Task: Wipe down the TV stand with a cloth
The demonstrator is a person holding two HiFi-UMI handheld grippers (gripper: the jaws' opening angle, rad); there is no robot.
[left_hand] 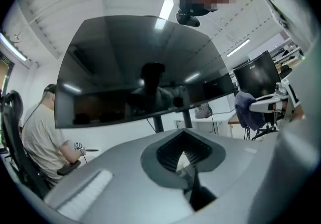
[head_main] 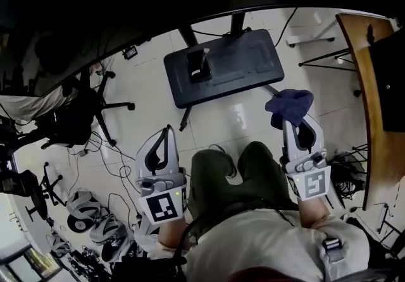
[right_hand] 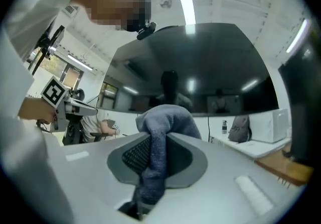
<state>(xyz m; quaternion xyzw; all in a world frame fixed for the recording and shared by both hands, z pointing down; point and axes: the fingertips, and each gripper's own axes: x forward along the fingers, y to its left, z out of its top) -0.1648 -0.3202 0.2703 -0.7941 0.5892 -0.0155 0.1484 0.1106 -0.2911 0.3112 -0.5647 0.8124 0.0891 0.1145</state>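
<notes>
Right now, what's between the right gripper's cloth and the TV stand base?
Head view: only bare floor tile and a thin stand leg show between the cloth and the TV stand base. Right gripper's jaws are shut on the cloth.

Dim, fisheye-warped, ceiling-lit, vignetted frames

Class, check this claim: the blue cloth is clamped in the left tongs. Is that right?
No. The blue cloth is clamped in the right tongs, not the left tongs, which are shut on nothing. The right gripper view shows it.
</notes>
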